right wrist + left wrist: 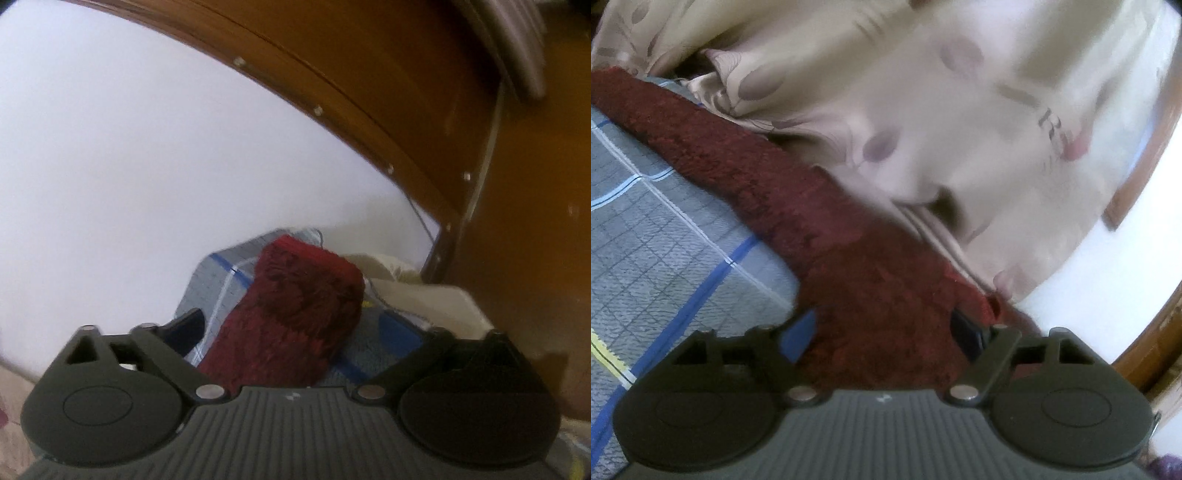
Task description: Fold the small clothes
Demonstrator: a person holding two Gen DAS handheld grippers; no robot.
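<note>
Both tools [886,332] [295,332] gape around the maroon cloth [849,258]; writing unreadable.

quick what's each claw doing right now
left claw: open, red cloth between its fingers, not gripped
right claw: open, red cloth between its fingers, not gripped

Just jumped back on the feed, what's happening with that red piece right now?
A person is working a dark red fuzzy cloth with a gripper in each hand, on a grey checked sheet. The left gripper has the cloth running between its spread fingers; whether they pinch it isn't clear. The right gripper faces the cloth's folded end, which sits between its open fingers, not visibly pressed. A beige patterned cover lies beside the cloth.
</note>
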